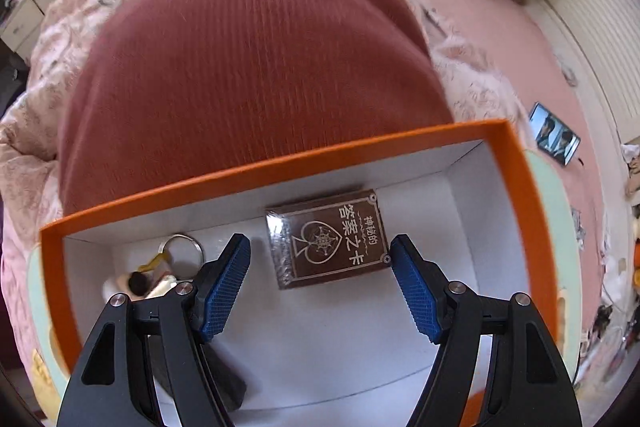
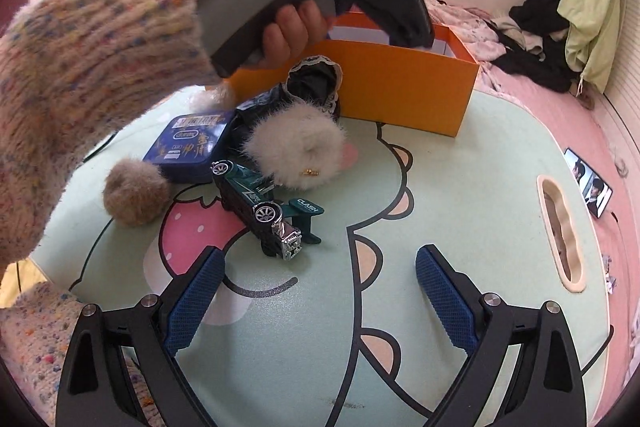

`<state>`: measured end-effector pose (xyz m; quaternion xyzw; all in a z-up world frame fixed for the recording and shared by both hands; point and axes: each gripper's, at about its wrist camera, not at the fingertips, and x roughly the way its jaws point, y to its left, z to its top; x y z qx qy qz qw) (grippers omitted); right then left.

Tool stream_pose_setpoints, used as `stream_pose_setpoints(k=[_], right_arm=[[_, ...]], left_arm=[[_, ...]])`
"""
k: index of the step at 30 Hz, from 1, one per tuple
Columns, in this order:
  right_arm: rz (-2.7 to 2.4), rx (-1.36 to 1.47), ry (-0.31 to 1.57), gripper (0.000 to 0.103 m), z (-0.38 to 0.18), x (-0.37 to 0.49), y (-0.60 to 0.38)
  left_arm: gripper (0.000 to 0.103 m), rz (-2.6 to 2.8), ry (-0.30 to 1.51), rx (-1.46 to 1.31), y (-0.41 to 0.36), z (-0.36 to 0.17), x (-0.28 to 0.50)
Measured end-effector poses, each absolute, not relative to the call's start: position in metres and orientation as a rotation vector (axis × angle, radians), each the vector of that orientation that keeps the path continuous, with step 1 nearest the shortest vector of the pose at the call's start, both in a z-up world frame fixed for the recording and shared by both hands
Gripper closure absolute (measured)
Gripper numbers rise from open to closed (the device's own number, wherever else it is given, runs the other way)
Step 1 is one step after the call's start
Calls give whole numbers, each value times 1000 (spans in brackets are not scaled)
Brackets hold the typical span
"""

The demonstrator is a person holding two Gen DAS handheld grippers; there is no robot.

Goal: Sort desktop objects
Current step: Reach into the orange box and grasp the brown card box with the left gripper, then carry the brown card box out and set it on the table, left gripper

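Brown card box [image 1: 328, 237] reads 答案之卡; toy car [image 2: 267, 209] wing: CLASH

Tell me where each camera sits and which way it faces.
Left wrist: on the left gripper, pointing steeply down into the orange cardboard box holding a brown card deck; a dusty-red ribbed garment behind.
Right wrist: on the right gripper, facing across the cartoon-print mat at a green toy car; a speckled knit sleeve shows.
Shared: box and left gripper.
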<state>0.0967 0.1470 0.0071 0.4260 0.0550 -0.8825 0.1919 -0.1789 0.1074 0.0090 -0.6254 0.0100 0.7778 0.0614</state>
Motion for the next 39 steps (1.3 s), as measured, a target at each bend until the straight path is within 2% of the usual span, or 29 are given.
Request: stream_pose_setpoints(k=[3,5,6,10,17,22,26,32,36,39], right_arm=[[-2479,1194,146,7,7,96,148],[-2478,1193,143,6,8,95,149],[-2477,1192,139,6,8,95,149],[-2478,1193,142,6,8,96,148],[-2479,1193,141,6,8,96,146],[-2478,1191,134,6,8,96,147],[-2477,1191,130,6,8,96,147],[-2478,1193,138,6,7,93,149],[-2480,1197,149,6,7,94,147],[-2482,1199,158,6,7,96,146]], left_arm=[[31,2294,10,-1878,109,10,-181],[42,2251,80,-1833,114,12,-177],[42,2250,91,-1821,113,12,-175],[43,2222,-31,-1766,98,17,-172],[43,2218,-278,-1404,57,98,-118],[43,2279,-184,-1268,24,132,-38],[42,2272,-117,-1258,-7,121,16],[42,2329,-95,-1427,-43,68,61],[42,2384,-48,-1482,-59,43,75],[42,2332,-96,-1466,-52,33,77]])
